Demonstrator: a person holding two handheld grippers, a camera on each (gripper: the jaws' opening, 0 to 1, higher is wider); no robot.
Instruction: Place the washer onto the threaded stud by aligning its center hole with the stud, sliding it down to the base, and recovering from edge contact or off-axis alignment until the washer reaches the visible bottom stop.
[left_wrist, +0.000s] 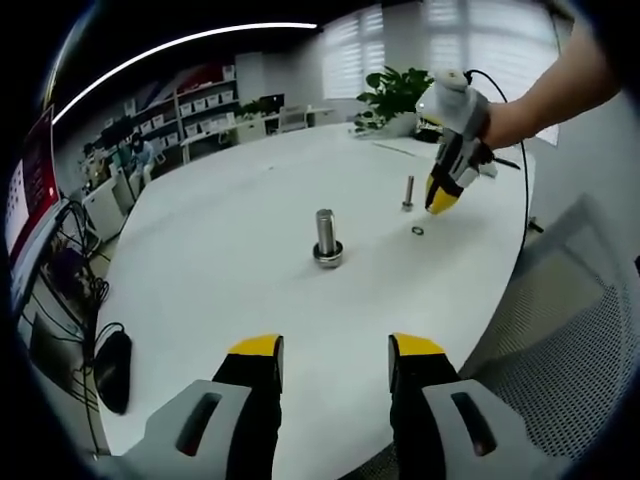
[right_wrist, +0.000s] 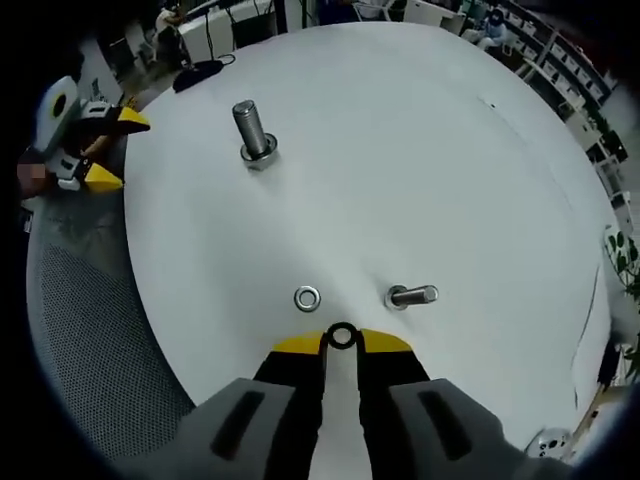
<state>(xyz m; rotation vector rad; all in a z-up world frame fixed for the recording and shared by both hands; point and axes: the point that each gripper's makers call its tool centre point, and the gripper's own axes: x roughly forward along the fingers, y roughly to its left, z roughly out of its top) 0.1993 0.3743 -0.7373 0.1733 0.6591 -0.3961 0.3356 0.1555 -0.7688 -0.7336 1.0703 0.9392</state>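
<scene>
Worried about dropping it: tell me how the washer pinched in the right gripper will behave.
The washer is a thin metal ring held at the very tips of the right gripper, so it looks stiff but may pivot or slip. If dropped on the smooth white table, it could roll away.

A potted plant (left_wrist: 405, 92) stands beyond the white table (left_wrist: 220, 210).
</scene>
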